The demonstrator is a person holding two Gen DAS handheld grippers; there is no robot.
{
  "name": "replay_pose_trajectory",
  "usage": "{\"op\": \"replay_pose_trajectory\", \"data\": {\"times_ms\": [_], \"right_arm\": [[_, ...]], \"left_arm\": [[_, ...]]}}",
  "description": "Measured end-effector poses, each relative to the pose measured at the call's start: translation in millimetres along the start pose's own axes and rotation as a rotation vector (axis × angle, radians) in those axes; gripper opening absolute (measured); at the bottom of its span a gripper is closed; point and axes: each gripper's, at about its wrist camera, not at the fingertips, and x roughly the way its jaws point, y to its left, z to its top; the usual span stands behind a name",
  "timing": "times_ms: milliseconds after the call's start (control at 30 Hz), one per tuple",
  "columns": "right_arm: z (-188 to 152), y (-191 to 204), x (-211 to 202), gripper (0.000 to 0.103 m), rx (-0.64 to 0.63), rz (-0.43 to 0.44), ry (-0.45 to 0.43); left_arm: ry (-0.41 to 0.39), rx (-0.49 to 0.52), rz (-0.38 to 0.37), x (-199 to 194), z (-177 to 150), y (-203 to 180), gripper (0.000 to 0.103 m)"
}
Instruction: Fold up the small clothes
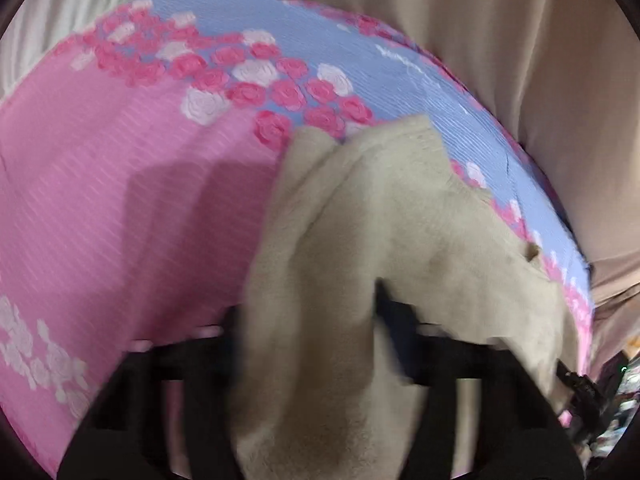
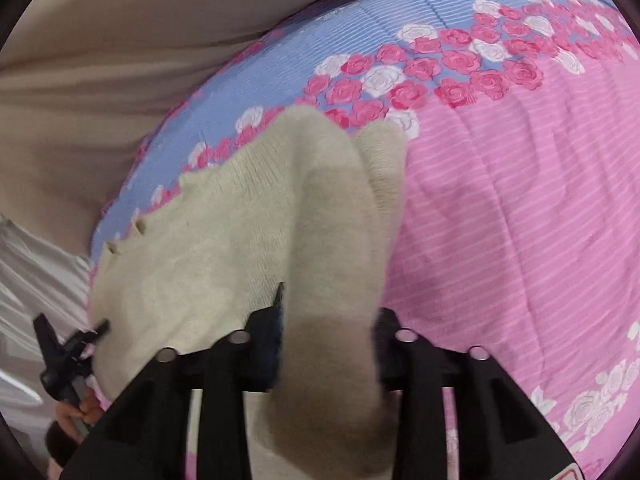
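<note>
Surface: pink-and-blue rose-print bedspread [image 2: 520, 208].
Background: beige curtain [image 1: 520, 60] behind bed.
Garment: beige knit sweater [image 2: 208, 240] on bedspread, bunched.
Left gripper [image 1: 308, 332]: narrow, pinching a sweater fold.
Right gripper [image 2: 328, 320]: narrow, pinching a sweater fold.

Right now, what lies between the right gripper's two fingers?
A bunched fold of the beige knit garment fills the right gripper, its fingers closed on it; the right wrist view shows this.

The knitted garment [image 2: 224, 232] is plain beige; the bedspread [image 2: 520, 220] is pink with thin pale stripes, banded in light blue and strewn with pink and white roses; the curtain [image 1: 520, 60] behind is tan.
</note>
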Motion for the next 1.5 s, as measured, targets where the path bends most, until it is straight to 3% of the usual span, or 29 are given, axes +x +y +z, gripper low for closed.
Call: {"op": "replay_pose_trajectory", "data": {"times_ms": [67, 133, 233, 367, 400, 433, 467, 500, 600, 667, 733, 767, 800, 833, 900, 933, 967, 1000, 1067, 1133, 1167, 1300, 1400, 1500], "right_arm": [[4, 2, -24, 0.018, -0.001, 0.022, -0.025], [5, 4, -50, 0.011, -0.029, 0.029, -0.040], [1, -1, -93, 0.005, -0.067, 0.015, -0.049], [-21, -34, -135, 0.006, -0.116, -0.062, -0.031], [-26, -45, -133, 0.008, -0.113, -0.056, -0.002], [-34, -59, -125, 0.018, -0.098, -0.035, 0.030], [-39, -65, -117, 0.020, -0.103, -0.049, 0.043], [-43, -69, -105, 0.030, -0.125, -0.097, 0.044], [-39, -67, -84, 0.031, -0.134, -0.096, 0.042], [-30, -53, -76, 0.035, -0.165, -0.106, 0.022], [-20, -33, -72, 0.062, -0.239, -0.131, -0.022], [-15, -23, -67, 0.068, -0.277, -0.144, -0.037], [-9, -16, -60, 0.071, -0.301, -0.161, -0.035], [-4, -13, -53, 0.071, -0.309, -0.167, -0.022], [3, -11, -32, 0.071, -0.299, -0.157, 0.045], [5, -12, -24, 0.065, -0.297, -0.131, 0.075], [3, -9, -21, 0.051, -0.306, -0.122, 0.083], [0, -7, -20, 0.027, -0.319, -0.133, 0.082], [-7, 1, -31, 0.017, -0.353, -0.146, 0.040], [-14, 7, -45, 0.013, -0.382, -0.147, 0.001], [-20, 11, -55, 0.013, -0.399, -0.144, -0.023], [-35, 31, -91, 0.012, -0.441, -0.107, -0.069], [-26, 60, -121, 0.012, -0.491, -0.065, -0.149], [2, 87, -123, 0.012, -0.506, -0.019, -0.199]], "left_arm": [[-0.001, -0.064, -0.077, -16, 4, 1, 0.018], [-0.018, -0.064, -0.131, -44, 3, -7, 0.016], [-0.010, -0.052, -0.179, -76, -10, -22, 0.015], [0.063, -0.058, -0.197, -98, -53, -28, 0.015], [0.075, -0.070, -0.194, -97, -62, -25, 0.016], [0.091, -0.099, -0.176, -87, -75, -17, 0.016], [0.101, -0.122, -0.160, -78, -81, -11, 0.016], [0.111, -0.161, -0.139, -64, -88, -5, 0.017], [0.078, -0.266, -0.143, -47, -96, 14, 0.020], [0.070, -0.226, -0.104, -51, -92, 5, 0.023], [0.054, -0.153, -0.043, -60, -86, -8, 0.030], [0.021, -0.094, -0.014, -69, -81, -19, 0.034], [-0.019, -0.042, 0.004, -80, -77, -29, 0.046], [-0.067, -0.004, 0.017, -90, -74, -38, 0.067], [-0.124, 0.040, 0.034, -92, -62, -46, 0.093], [-0.136, 0.064, 0.040, -89, -55, -53, 0.095], [-0.118, 0.084, 0.032, -79, -48, -57, 0.095], [-0.088, 0.105, 0.027, -68, -43, -59, 0.094], [-0.018, 0.134, 0.018, -44, -40, -56, 0.079], [0.093, 0.147, -0.020, -17, -41, -53, 0.017], [0.100, 0.142, -0.029, -18, -45, -51, 0.008], [-0.022, 0.122, -0.180, -70, -55, -45, 0.006], [-0.123, 0.106, -0.232, -121, -52, -38, 0.006], [-0.196, 0.068, -0.230, -146, -34, -30, 0.006]]}}
